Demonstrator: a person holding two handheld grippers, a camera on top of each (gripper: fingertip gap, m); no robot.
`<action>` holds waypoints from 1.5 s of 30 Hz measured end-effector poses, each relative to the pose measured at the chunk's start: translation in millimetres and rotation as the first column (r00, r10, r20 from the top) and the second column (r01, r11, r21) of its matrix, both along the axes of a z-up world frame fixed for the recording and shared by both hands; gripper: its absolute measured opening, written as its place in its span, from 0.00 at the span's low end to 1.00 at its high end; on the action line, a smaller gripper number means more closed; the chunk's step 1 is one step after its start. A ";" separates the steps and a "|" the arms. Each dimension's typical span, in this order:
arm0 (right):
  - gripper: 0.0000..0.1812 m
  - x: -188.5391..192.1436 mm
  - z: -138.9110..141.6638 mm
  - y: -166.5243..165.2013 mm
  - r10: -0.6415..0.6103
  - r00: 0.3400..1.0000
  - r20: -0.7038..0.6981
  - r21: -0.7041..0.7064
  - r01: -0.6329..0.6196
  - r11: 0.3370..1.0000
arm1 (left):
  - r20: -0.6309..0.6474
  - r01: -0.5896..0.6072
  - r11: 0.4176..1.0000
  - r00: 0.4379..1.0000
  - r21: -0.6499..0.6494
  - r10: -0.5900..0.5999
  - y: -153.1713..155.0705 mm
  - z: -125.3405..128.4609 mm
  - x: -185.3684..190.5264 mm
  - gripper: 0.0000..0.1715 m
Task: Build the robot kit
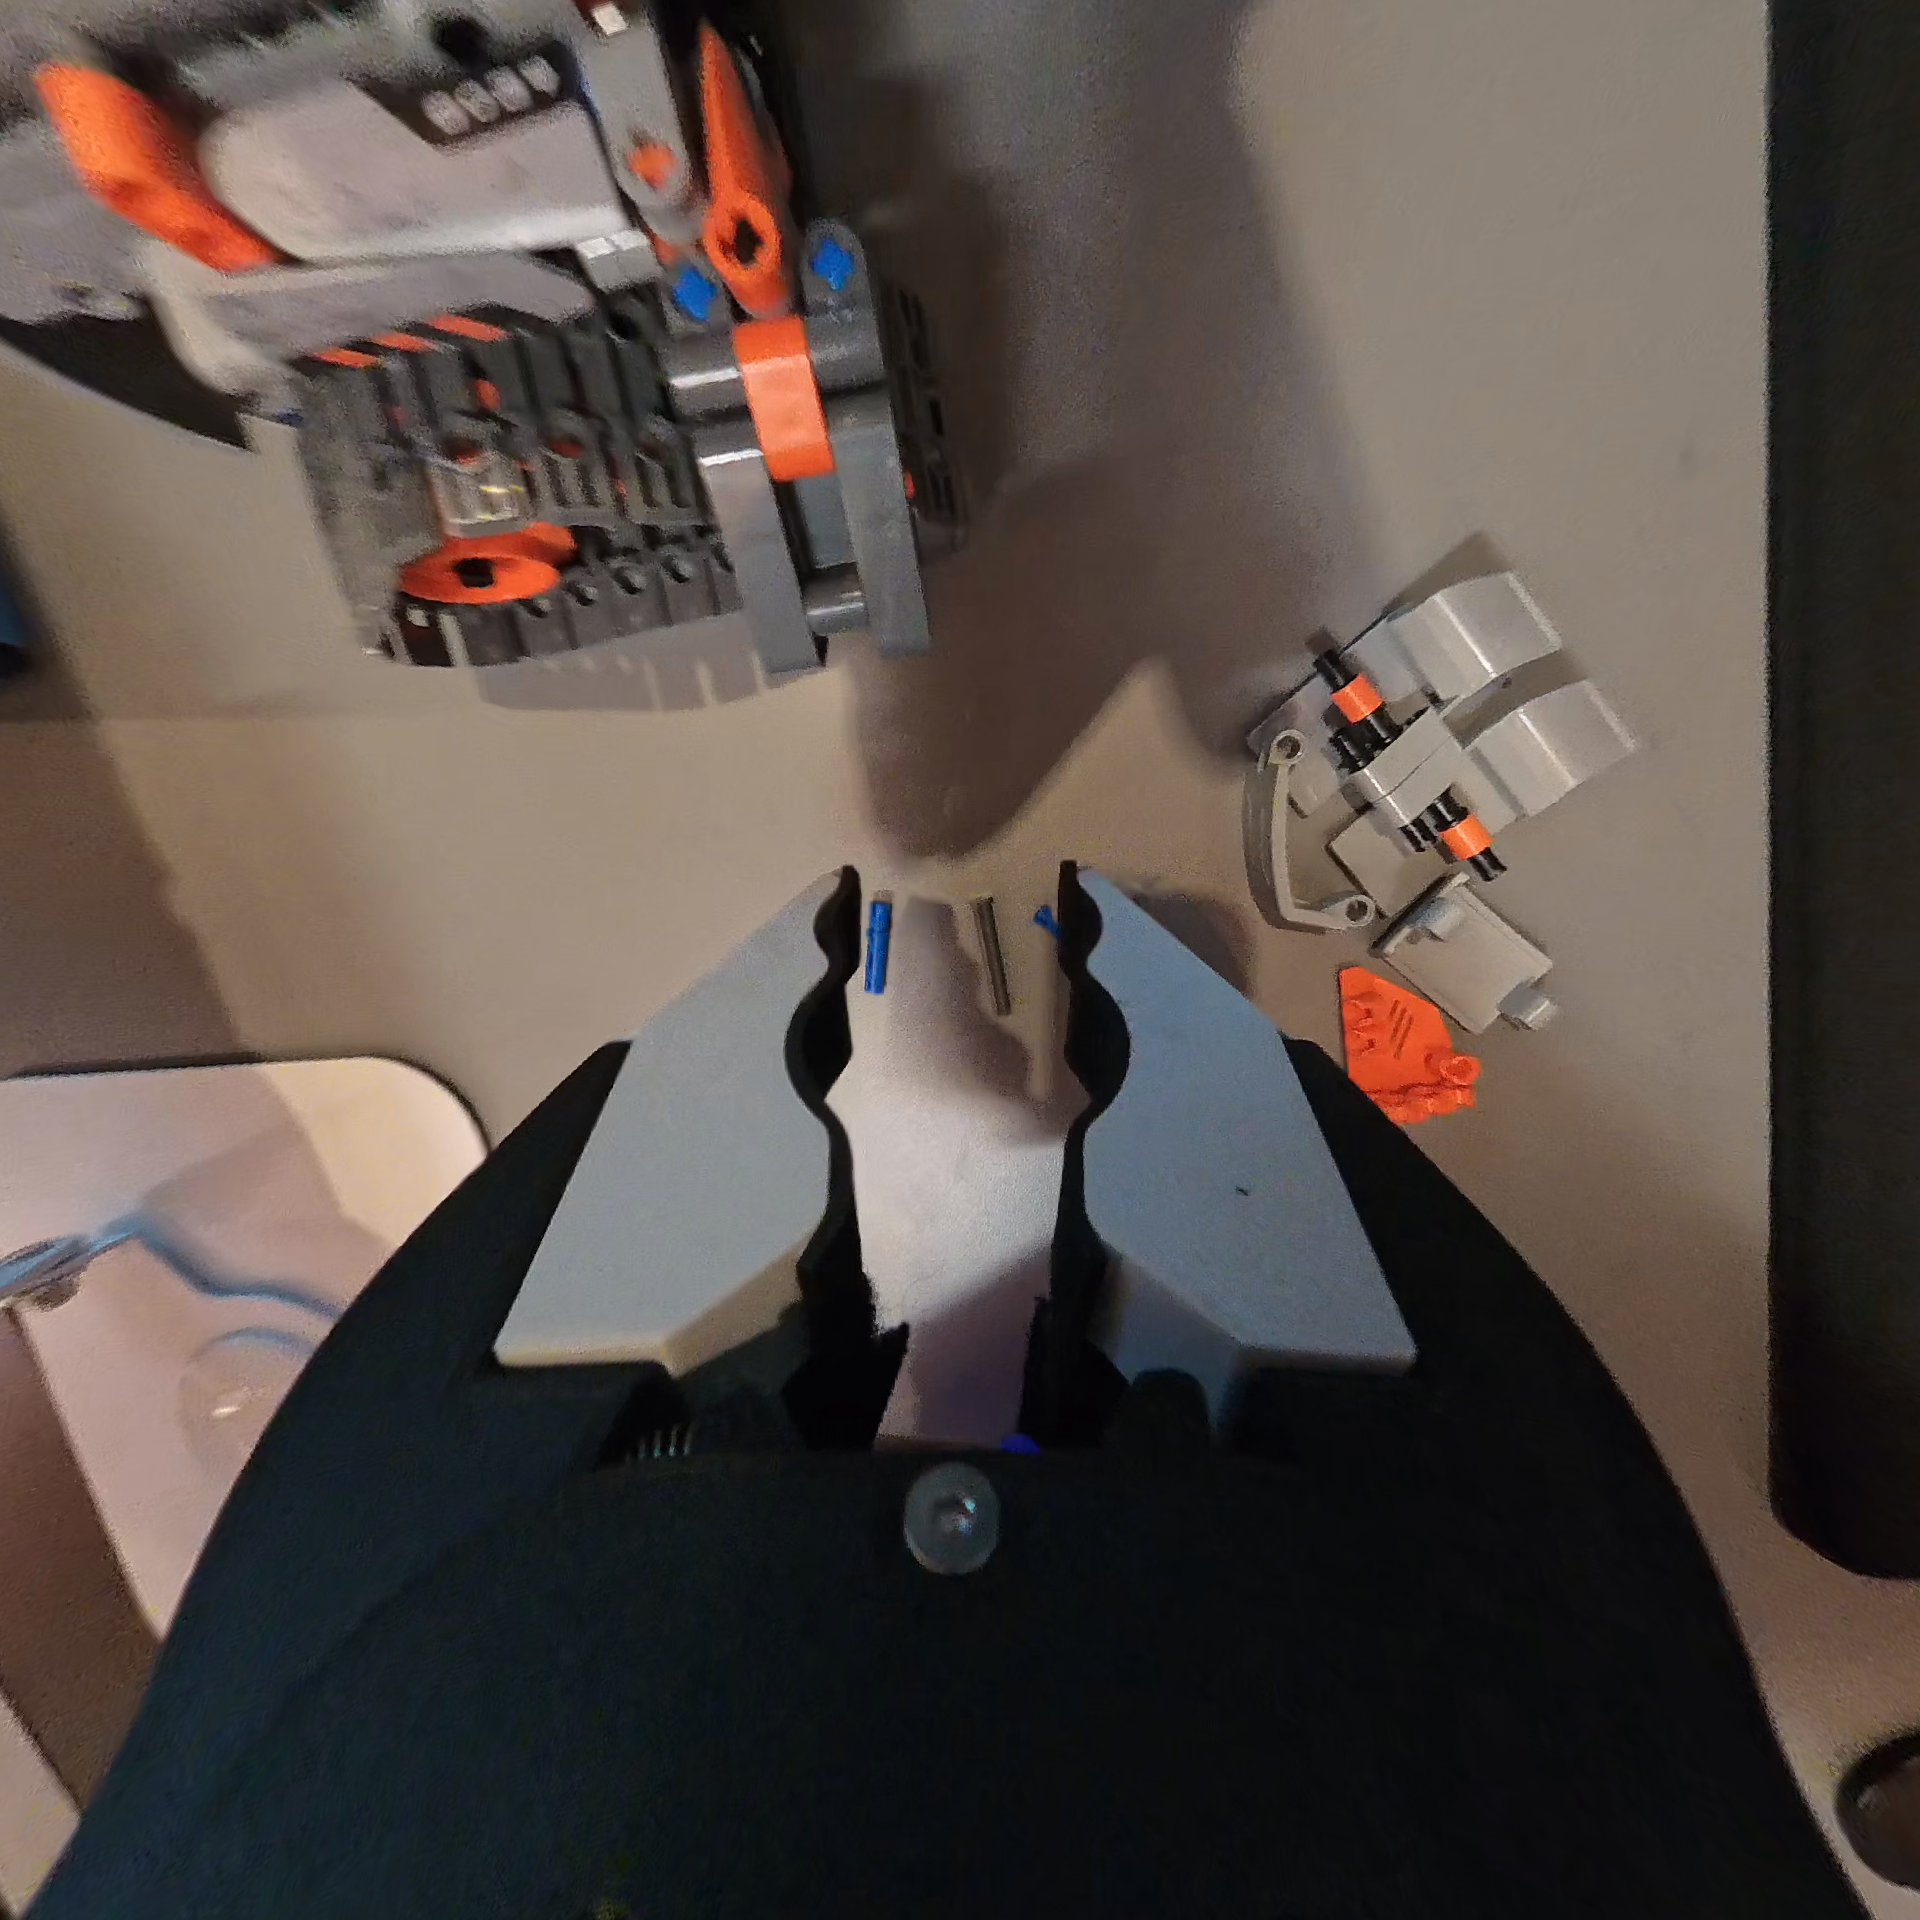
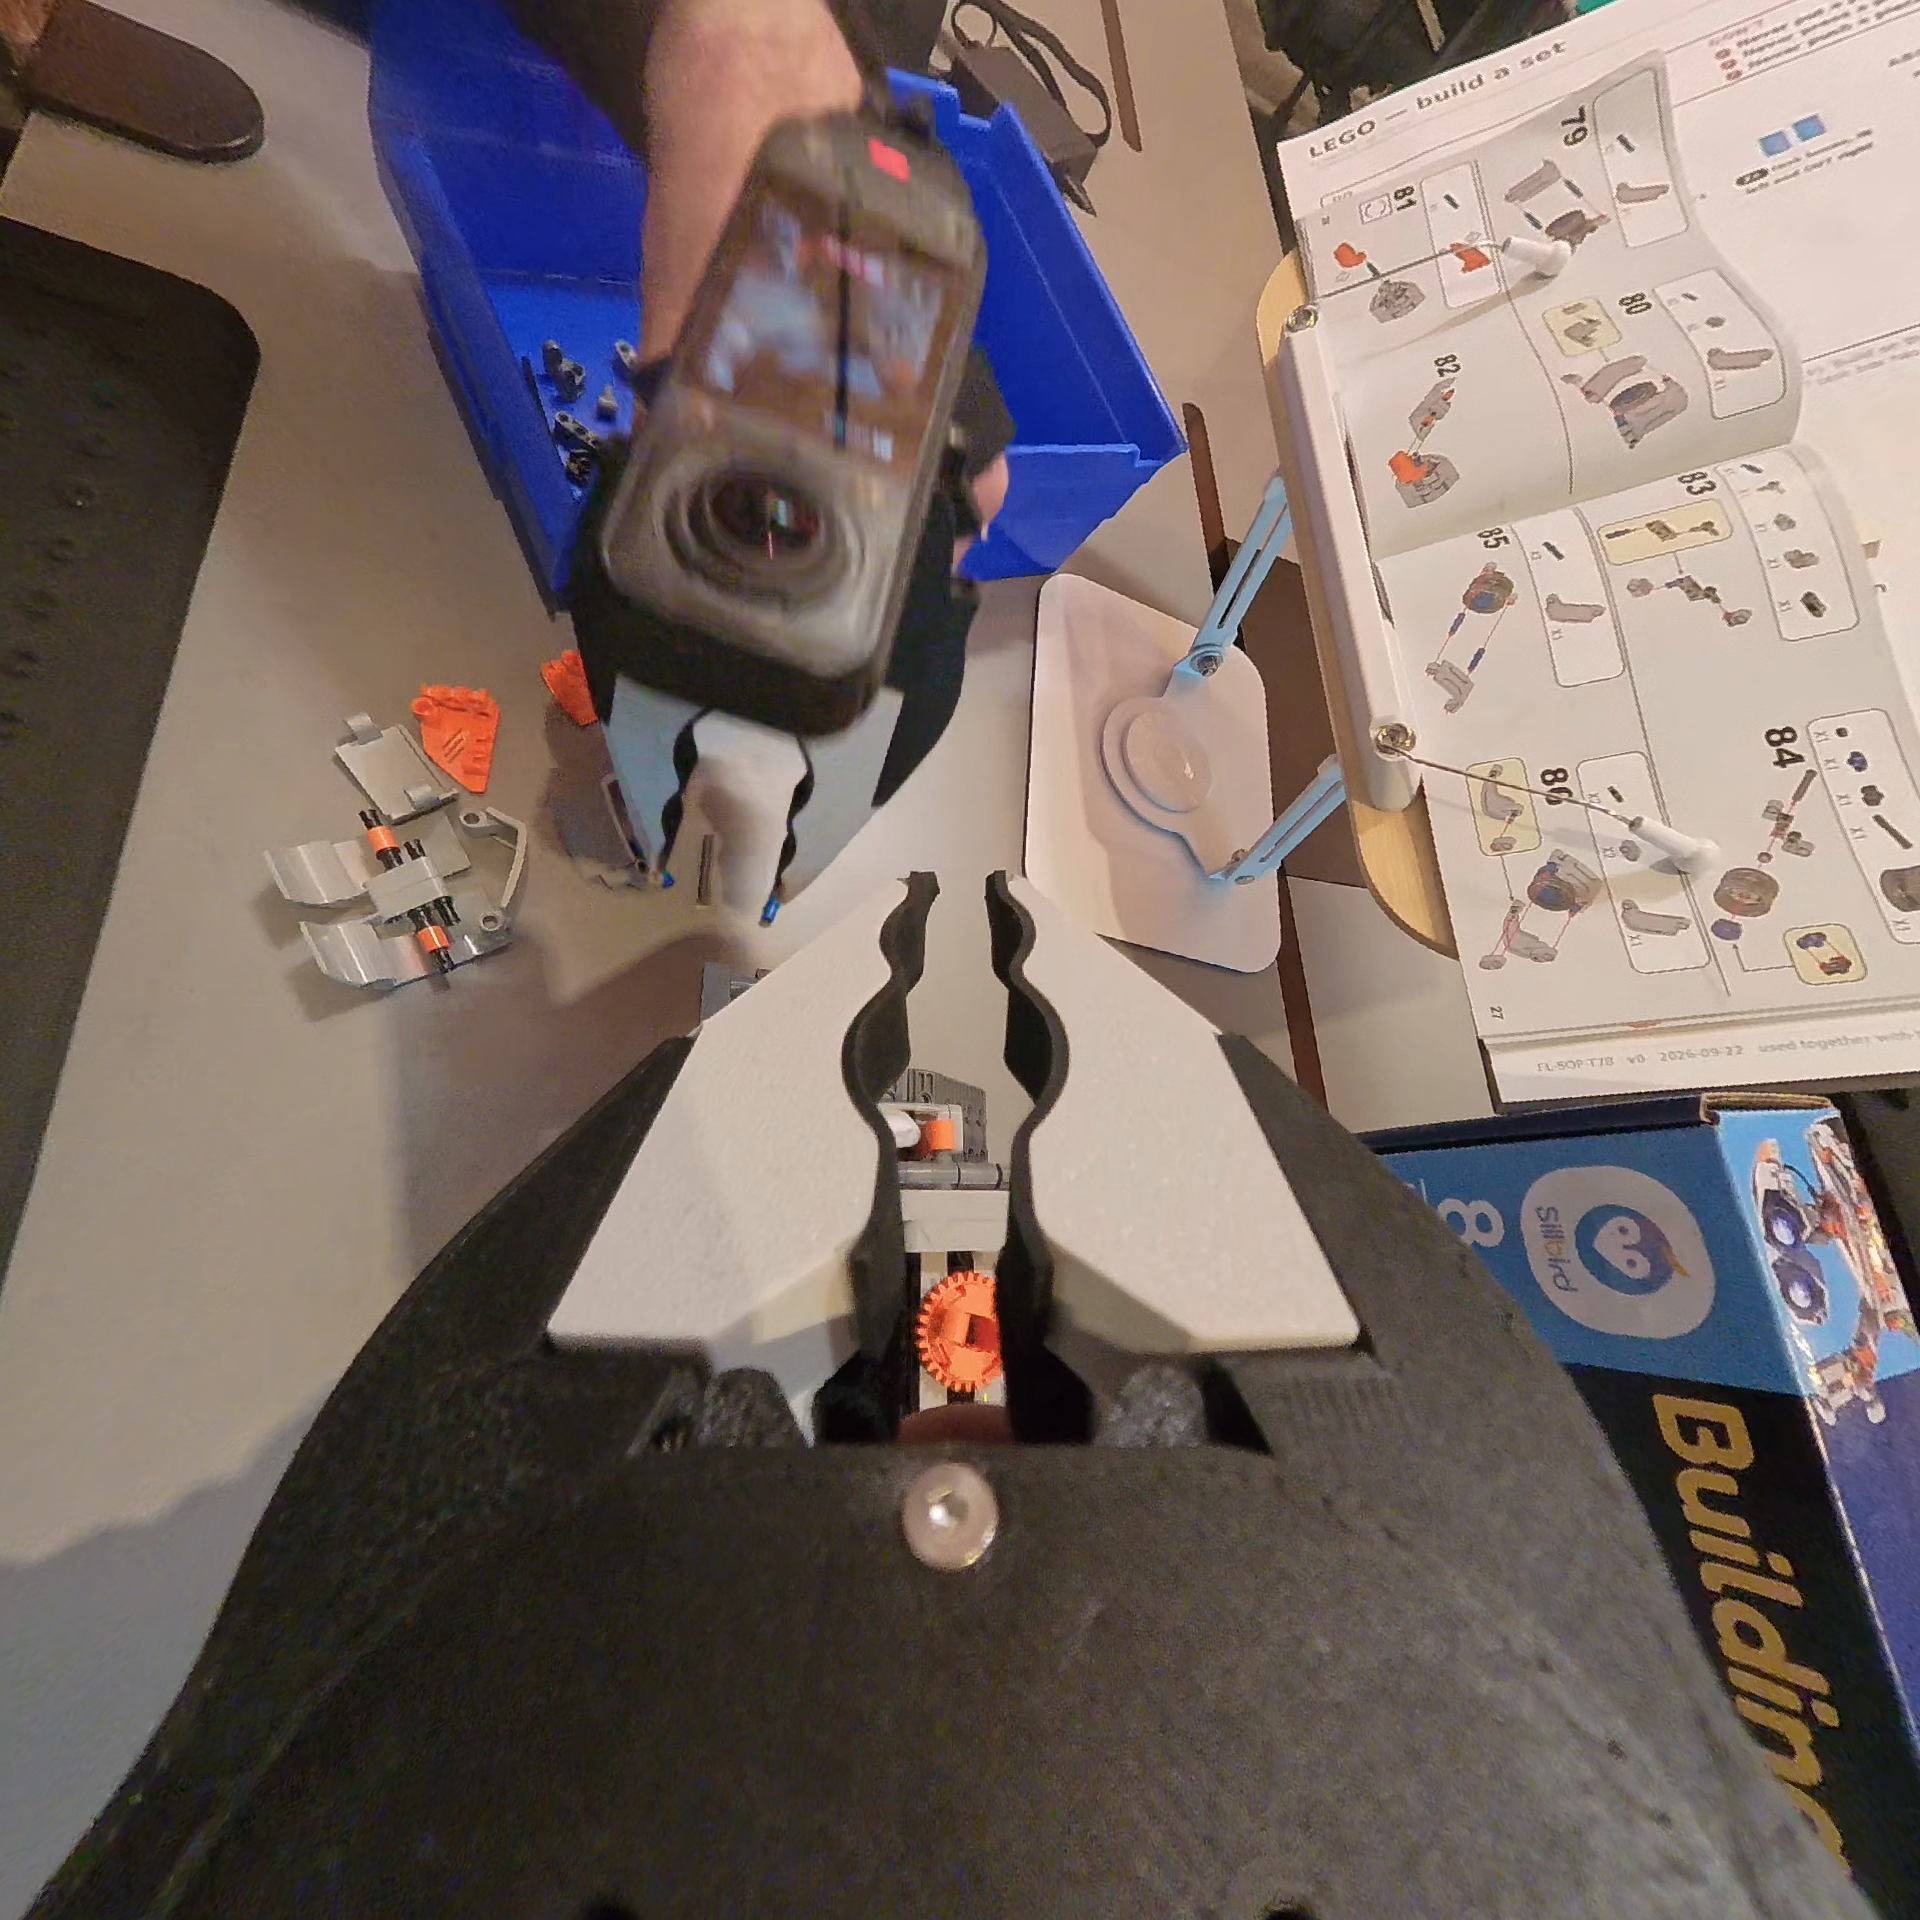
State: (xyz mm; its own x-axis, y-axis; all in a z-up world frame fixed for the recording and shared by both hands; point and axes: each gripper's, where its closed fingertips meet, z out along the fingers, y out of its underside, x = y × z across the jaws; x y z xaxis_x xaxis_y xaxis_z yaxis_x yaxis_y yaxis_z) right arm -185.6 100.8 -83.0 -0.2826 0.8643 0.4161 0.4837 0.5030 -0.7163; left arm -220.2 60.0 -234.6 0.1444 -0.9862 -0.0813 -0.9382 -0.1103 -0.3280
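Left tool (image 1: 957,894) agape, empty, over grey axle (image 1: 990,954) | right tool (image 2: 962,883) clamps brick model (image 2: 951,1210) | blue bin (image 2: 1049,343) behind

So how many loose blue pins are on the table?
2. One pin lies just inside one finger of the left gripper; the other peeks out by the opposite finger. More may hide underneath. Blue ones in the model aren't counted.

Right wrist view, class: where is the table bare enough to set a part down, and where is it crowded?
Bare: the table between the dark mat and the right gripper. Crowded: around the grey sub-assembly, orange panel and left gripper, before the blue bin.
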 end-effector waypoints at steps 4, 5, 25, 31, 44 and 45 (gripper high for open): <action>0.05 -0.5 -1.0 1.4 -0.003 1.000 0.000 -0.001 0.003 1.000 | 0.060 -0.044 0.991 0.998 0.123 0.037 2.5 36.1 -10.7 0.19; 0.05 -0.9 -2.0 1.8 -0.003 1.000 0.002 -0.004 0.003 1.000 | 0.064 -0.056 0.986 0.997 0.154 0.047 2.6 44.3 -17.1 0.18; 0.05 -14.8 -38.1 6.7 0.005 0.996 0.087 -0.048 -0.001 0.999 | -0.165 -0.323 0.933 0.923 0.159 0.348 -62.0 65.6 -223.9 0.13; 0.06 -17.3 -48.0 8.1 0.011 0.994 0.108 -0.062 -0.004 0.998 | -0.224 -0.310 0.950 0.924 0.040 0.311 -74.9 7.7 -232.6 0.15; 0.06 -16.1 -47.7 11.2 0.005 0.995 0.103 -0.063 0.002 0.998 | -0.275 -0.300 0.954 0.918 -0.014 0.285 -81.5 -44.6 -233.1 0.08; 0.06 -16.0 -47.4 10.9 0.005 0.995 0.102 -0.063 0.001 0.998 | -0.272 -0.300 0.954 0.919 -0.011 0.286 -81.3 -44.4 -233.3 0.08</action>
